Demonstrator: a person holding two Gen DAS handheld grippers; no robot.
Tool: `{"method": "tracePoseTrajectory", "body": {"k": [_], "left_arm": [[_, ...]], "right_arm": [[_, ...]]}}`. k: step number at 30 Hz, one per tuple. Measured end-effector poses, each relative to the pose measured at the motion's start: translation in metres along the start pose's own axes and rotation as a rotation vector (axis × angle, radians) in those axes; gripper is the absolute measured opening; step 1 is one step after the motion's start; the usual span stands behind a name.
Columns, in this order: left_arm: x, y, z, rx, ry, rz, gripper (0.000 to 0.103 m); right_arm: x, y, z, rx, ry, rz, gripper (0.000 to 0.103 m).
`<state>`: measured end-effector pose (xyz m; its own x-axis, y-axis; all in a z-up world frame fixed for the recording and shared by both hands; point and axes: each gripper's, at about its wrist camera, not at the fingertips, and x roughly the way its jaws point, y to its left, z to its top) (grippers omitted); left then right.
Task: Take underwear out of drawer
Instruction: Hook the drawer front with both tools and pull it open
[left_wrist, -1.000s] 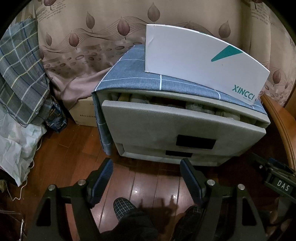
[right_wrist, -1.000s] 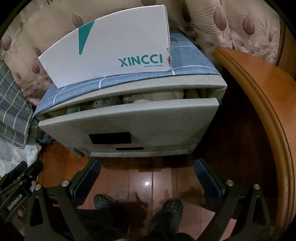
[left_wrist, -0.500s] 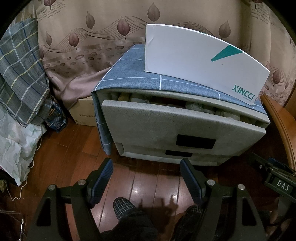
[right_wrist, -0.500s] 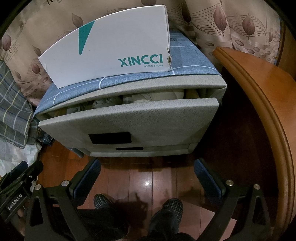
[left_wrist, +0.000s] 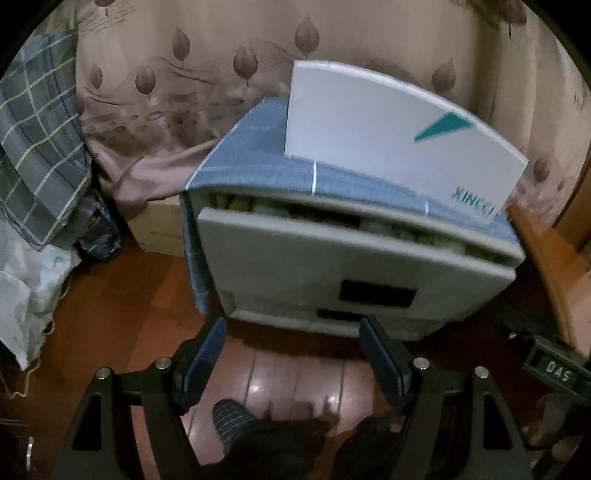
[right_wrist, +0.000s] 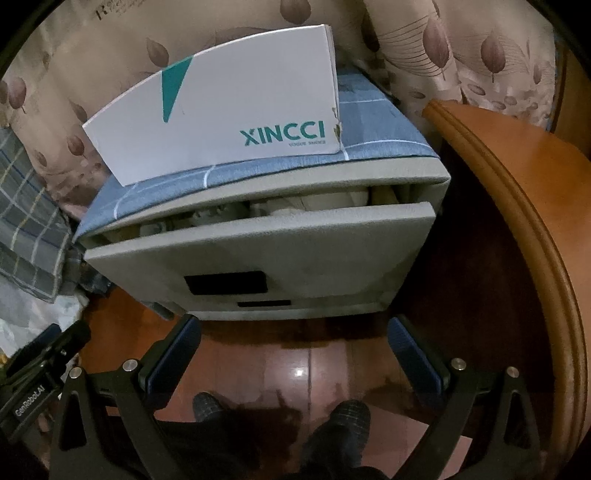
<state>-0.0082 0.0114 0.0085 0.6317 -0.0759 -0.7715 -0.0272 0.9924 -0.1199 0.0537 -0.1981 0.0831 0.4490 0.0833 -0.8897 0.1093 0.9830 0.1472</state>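
Observation:
A grey drawer unit stands on the wooden floor, its top drawer pulled out a little. Pale folded underwear shows in the gap above the drawer front. A black handle slot sits low on the front. My left gripper hangs open just short of the drawer's lower edge, nothing between its fingers. My right gripper is open too, at a similar distance, and empty.
A white XINCCI shoe box sits on the blue checked cloth covering the unit. A wooden furniture edge curves along the right. Plaid fabric and a cardboard box lie left. A person's slippered feet stand below.
The left gripper view has shifted and blurred, moving slightly toward the drawer and to the left. The right gripper has barely moved. Both stay open.

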Motion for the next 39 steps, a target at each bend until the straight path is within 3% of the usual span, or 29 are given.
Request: {"method": "tracePoseTrajectory", "body": {"k": [6,11,27,39], "left_arm": [[0.005,-0.001,0.023,0.035,-0.009,-0.037,0.077],[0.024,0.006,0.049,0.009,0.017,-0.086,0.077],[0.100,-0.006,0.073,0.105,0.050,-0.071,0.077],[0.119,-0.021,0.078,0.163,0.001,-0.008,0.078]], "right_arm": [[-0.003,0.008,0.027,-0.089,-0.039,-0.012,0.100],[0.016,0.009,0.046,-0.132,-0.019,-0.016,0.100],[0.071,0.006,0.070,-0.141,-0.022,-0.021,0.100],[0.080,0.017,0.064,-0.145,-0.068,-0.094,0.103]]}}
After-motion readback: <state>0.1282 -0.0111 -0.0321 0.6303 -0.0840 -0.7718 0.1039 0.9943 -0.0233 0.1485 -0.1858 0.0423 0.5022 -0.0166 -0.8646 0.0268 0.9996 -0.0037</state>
